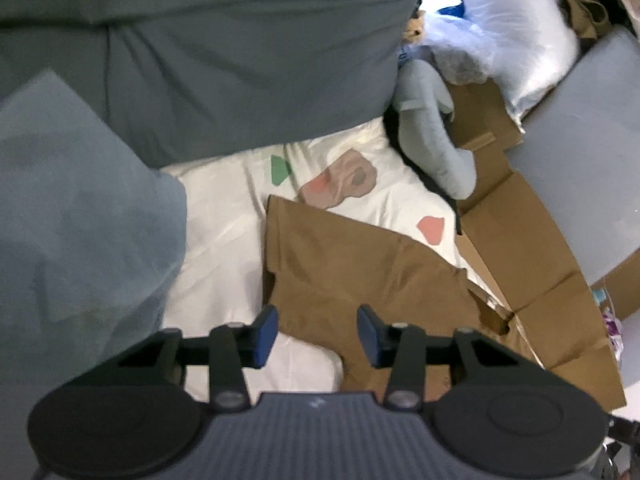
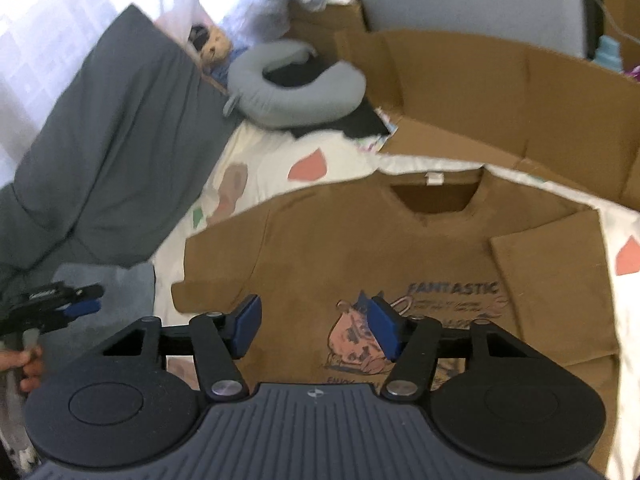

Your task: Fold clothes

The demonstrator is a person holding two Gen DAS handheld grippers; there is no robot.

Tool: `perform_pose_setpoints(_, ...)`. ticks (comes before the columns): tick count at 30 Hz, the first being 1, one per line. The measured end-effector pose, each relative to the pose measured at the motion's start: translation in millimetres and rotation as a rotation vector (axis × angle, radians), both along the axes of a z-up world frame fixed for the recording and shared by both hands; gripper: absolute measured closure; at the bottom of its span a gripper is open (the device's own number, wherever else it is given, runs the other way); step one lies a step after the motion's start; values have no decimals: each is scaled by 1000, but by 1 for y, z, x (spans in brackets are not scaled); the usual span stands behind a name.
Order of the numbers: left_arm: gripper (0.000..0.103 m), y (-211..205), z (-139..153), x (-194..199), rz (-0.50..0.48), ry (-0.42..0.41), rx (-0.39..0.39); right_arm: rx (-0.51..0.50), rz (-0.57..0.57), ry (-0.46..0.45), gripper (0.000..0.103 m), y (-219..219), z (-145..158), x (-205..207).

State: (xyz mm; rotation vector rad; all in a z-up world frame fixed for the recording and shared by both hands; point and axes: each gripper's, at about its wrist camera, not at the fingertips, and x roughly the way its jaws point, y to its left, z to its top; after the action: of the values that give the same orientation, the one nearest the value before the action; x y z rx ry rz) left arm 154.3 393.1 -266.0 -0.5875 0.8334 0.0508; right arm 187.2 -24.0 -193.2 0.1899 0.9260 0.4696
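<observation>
Left hand-held gripper (image 1: 317, 334): we see its blue pads apart, nothing pinched; the brown T-shirt's cloth lies in the gap below them, and we cannot tell whether the pads touch it.
Right hand-held gripper (image 2: 314, 330): pads spread over the shirt's printed front, nothing clamped between them.
Left hand-held gripper from the right wrist view (image 2: 78, 304): it shows at the far left edge, over grey cloth, with the person's fingers (image 2: 30, 364) wrapped on its handle.
Brown T-shirt (image 2: 360, 240): we find it laid flat, front up, on the bed, collar at the far side; its right sleeve is folded in over the chest, its left sleeve lies spread out to the left.
Print (image 2: 400, 328): a pink-and-blue cartoon with the word "FANTASTIC", partly hidden by the right pad.
Bed sheet (image 1: 224, 220): white, with pink and green patches, lying under the shirt.
Grey blanket (image 2: 104, 184): heaped to the left of the shirt.
Neck pillow (image 2: 296, 92): grey, curved, at the far side of the bed, well apart from the shirt.
Cardboard box (image 2: 500, 100): flattened and open, just beyond the collar, to the far right.
Soft toy (image 2: 214, 46): small, beside the neck pillow, blurred.
</observation>
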Motion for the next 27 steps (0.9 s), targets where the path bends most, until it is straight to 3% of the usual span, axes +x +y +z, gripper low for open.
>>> perform_pose_setpoints(4, 65, -4, -35, 12, 10, 23, 2, -16, 25, 24, 41, 13, -24, 3)
perform_pose_setpoints(14, 65, -18, -87, 34, 11, 78, 74, -59, 101, 49, 42, 33, -72, 12)
perform_pose_setpoints(16, 65, -20, -95, 38, 28, 93, 93, -66, 117, 58, 47, 38, -81, 14)
perform_pose_setpoints(22, 61, -26, -107, 44, 70, 77, 96, -93, 144, 92, 47, 47, -103, 14)
perform_pose_setpoints(27, 59, -36, -109, 51, 70, 69, 149, -110, 147, 119, 47, 46, -115, 8)
